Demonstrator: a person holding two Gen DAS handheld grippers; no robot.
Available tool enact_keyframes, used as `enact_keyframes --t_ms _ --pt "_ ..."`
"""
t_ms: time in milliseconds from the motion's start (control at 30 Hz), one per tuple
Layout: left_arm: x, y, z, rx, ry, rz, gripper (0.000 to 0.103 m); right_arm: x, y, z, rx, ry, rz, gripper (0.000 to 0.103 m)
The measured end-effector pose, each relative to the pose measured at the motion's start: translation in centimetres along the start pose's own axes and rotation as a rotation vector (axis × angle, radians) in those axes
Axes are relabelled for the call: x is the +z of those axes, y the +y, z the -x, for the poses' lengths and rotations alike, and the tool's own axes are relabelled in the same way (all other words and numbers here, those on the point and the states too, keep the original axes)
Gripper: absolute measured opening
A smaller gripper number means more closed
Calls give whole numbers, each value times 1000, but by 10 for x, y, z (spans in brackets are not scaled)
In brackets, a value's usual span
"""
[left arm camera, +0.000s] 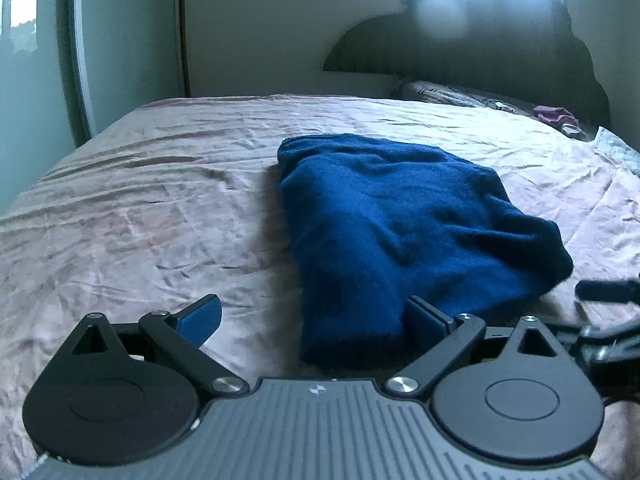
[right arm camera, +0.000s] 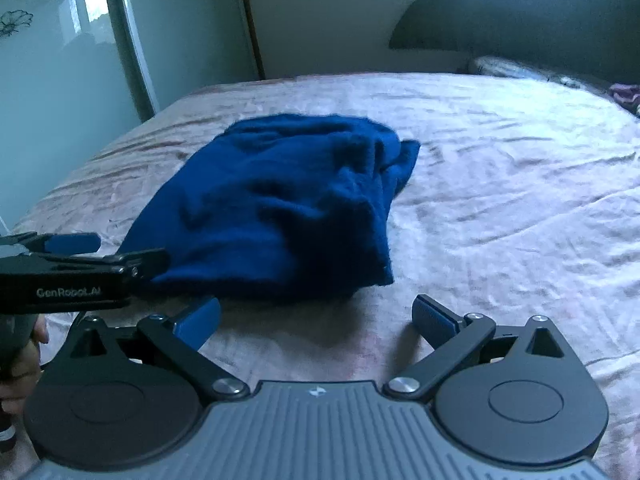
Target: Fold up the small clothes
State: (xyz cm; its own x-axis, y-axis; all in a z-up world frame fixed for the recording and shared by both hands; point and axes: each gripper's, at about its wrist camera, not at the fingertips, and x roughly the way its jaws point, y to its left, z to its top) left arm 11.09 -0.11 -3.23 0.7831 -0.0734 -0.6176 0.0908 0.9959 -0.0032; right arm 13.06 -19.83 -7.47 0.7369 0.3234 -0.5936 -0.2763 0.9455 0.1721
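Lying: folded dark blue fleece garment [left arm camera: 404, 224] on wrinkled pale pink bedsheet [left arm camera: 140, 208]
Left gripper [left arm camera: 316, 322]: released, jaws spread, garment's near edge between them
Right gripper [right arm camera: 316, 318]: released, over bare sheet

- The folded garment [left arm camera: 400, 216] lies on the bed [left arm camera: 140, 208], right of centre in the left wrist view.
- The left claw [left arm camera: 314, 316] sits at the lower edge, the garment's near end between its spread fingers.
- In the right wrist view, the right claw [right arm camera: 316, 318] stands wide at the bottom, the garment beyond it.
- A headboard [left arm camera: 480, 48] and pillow [left arm camera: 444, 94] fill the upper right, a wardrobe [left arm camera: 40, 60] the upper left.
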Motion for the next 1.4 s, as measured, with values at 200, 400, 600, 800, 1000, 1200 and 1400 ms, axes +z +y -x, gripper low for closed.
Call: enact_keyframes --t_ms 200,400,600,800,1000,1200,1400 --pt "-21 6 18 -32 -29 -95 96 -1 -29 18 71 -85 -101 102" --pt "-21 9 10 38 -54 -92 96 5 -38 7 178 -81 -189 103" --pt "-16 21 7 98 -89 -19 97 8 -27 -3 238 -60 -182 103" --pt "-16 37 2 99 -50 46 96 4 -18 1 140 -52 -108 103" --pt "-17 29 3 110 -56 10 95 21 -15 26 160 -205 -101 103" --pt "-17 34 7 83 -28 44 97 14 -4 -18 186 -17 -105 103" --pt "-17 24 20 25 -3 59 98 12 6 1 111 -61 -58 103"
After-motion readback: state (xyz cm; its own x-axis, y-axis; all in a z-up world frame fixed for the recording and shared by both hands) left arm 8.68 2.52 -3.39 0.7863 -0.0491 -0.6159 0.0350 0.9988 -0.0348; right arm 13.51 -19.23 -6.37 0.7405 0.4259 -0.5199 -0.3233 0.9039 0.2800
